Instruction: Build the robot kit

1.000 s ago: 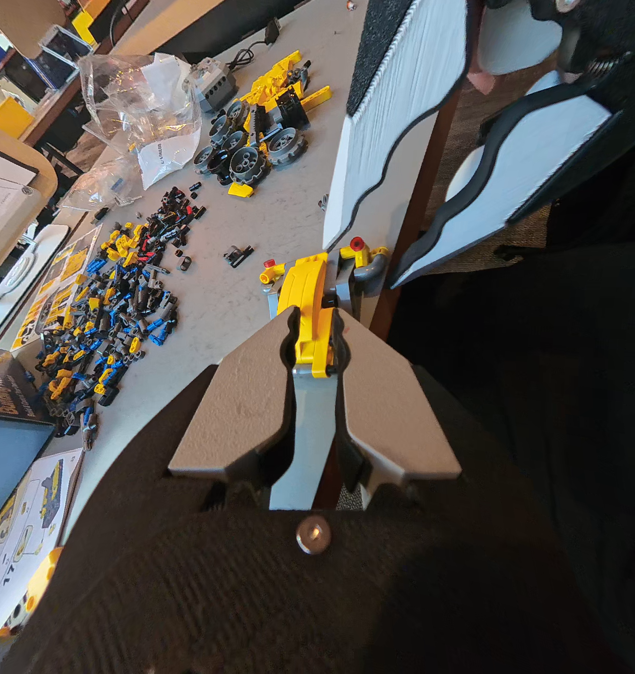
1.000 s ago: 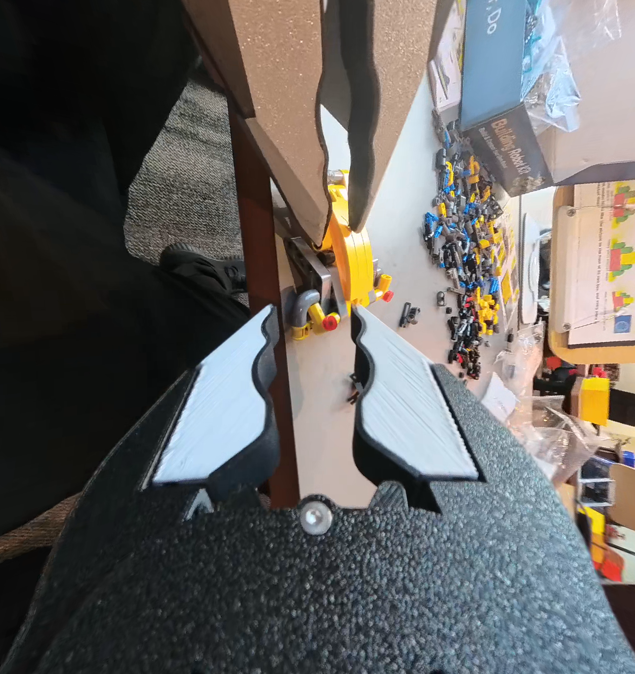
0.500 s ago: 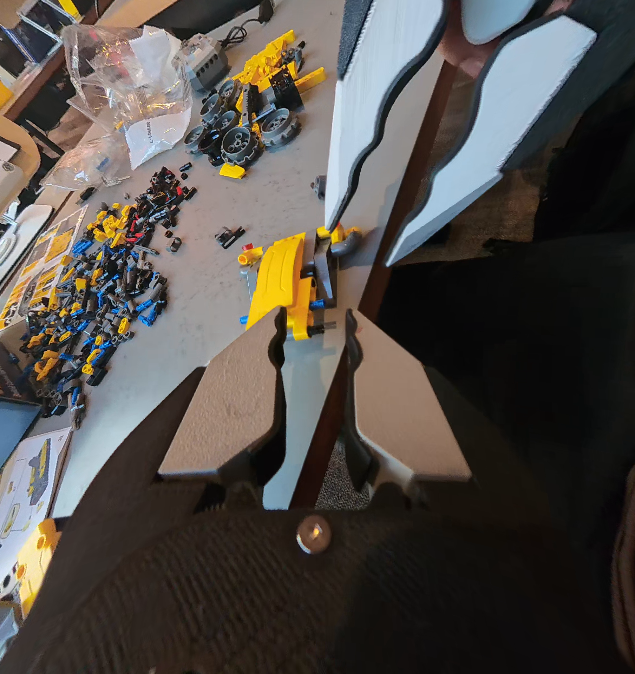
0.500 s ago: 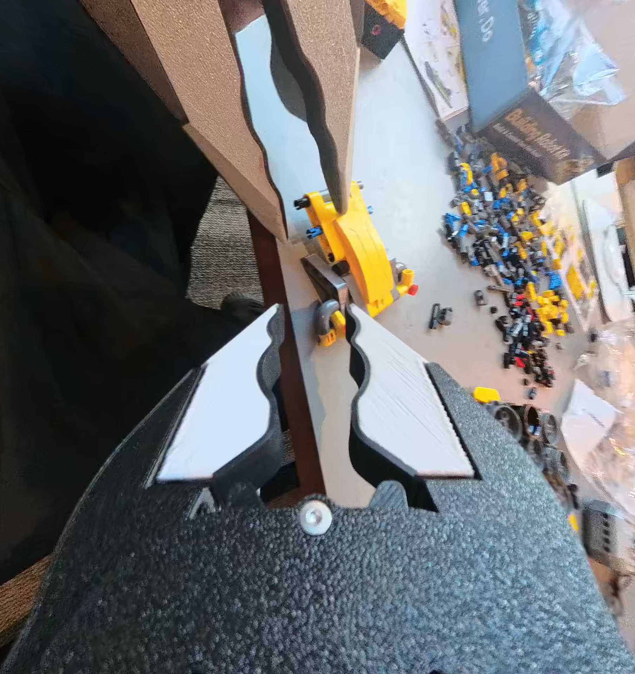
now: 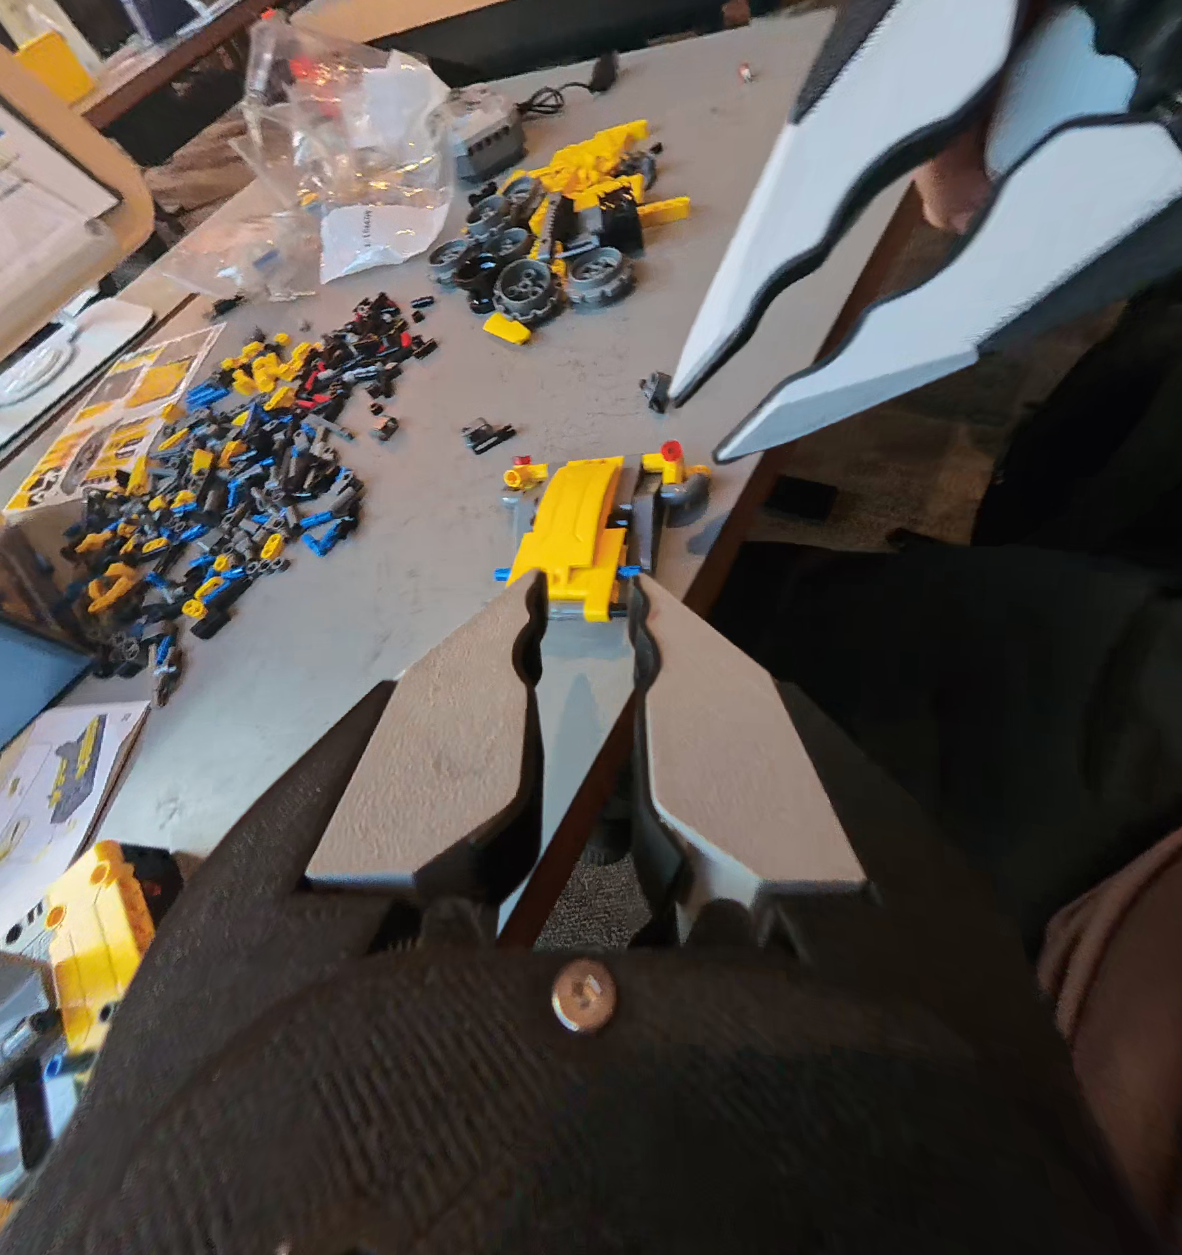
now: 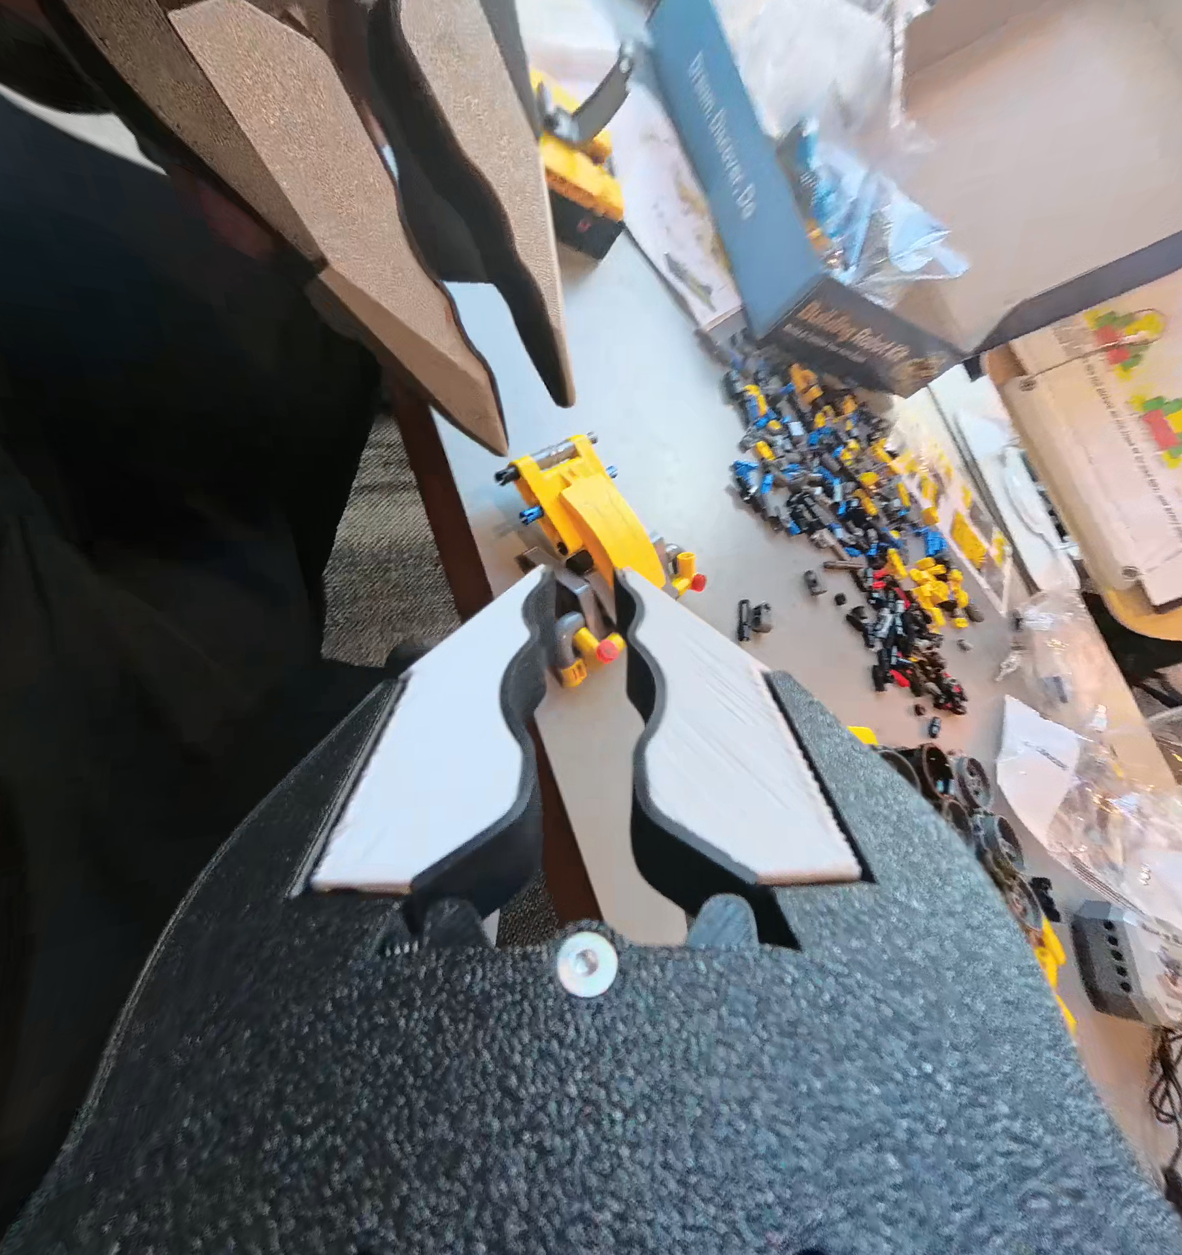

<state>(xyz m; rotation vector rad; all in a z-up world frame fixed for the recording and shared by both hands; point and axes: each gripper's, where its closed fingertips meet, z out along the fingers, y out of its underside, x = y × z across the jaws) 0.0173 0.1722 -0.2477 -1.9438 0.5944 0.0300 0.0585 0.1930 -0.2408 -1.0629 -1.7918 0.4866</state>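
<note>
Yellow-and-grey brick assembly (image 5: 578, 526) lies flat on the grey worktop (image 5: 384, 611), close to its near edge (image 5: 731, 564).

Left claw (image 5: 585, 591): fingers apart, tips just at the assembly's near end, one on each side of it. Contact cannot be told; nothing is clamped.

Right claw (image 6: 581, 584): fingers apart, tips at the opposite end, flanking the grey elbow piece with the red stud (image 6: 585, 645). It holds nothing.

Loose pile of small blue, black and yellow parts (image 5: 221, 475) lies well apart on the worktop; wheels (image 5: 527, 271) and clear bags (image 5: 350, 156) lie farther off.

Risks, as judged:
- The assembly sits near the edge — a push from either claw could slide it off onto the carpet.
- Squeezing on the thin blue pins (image 6: 530, 513) or the elbow piece could pop sub-parts loose.
- Both views are motion-blurred; fast closing may miss or tilt the piece.
</note>
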